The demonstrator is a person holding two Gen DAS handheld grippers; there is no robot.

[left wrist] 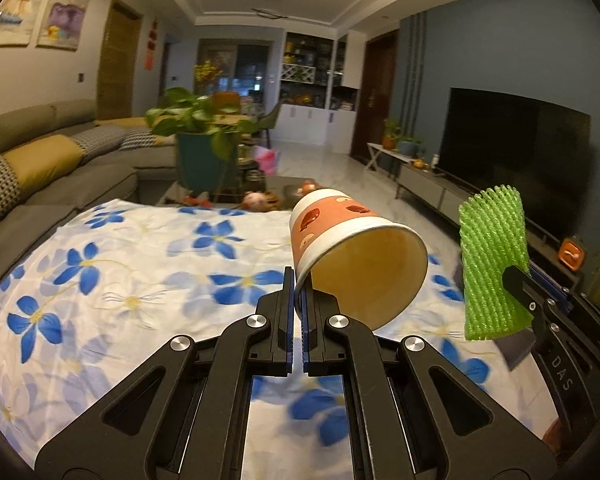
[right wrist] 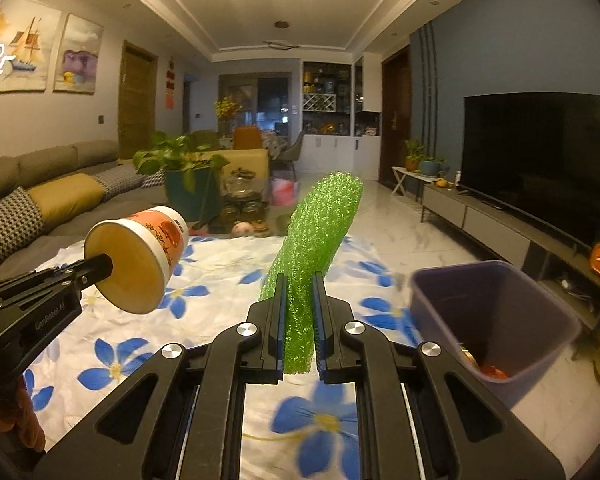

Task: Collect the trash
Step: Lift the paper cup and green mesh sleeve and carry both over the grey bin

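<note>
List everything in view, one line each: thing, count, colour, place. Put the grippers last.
paper cup: one, orange and white, on its side above the cloth, rim pinched by the left gripper
foam net sleeve: one, green, upright in the right gripper
bin: one, purple, at the cloth's right edge, a few items inside
tablecloth: one, white with blue flowers, over the table
potted plant: one, green in a teal pot, beyond the cloth
sofa: one, grey with yellow cushions, left
television: one, black, on the right wall
left gripper: one, black, shut on the cup's wall
right gripper: one, black, shut on the sleeve
</note>
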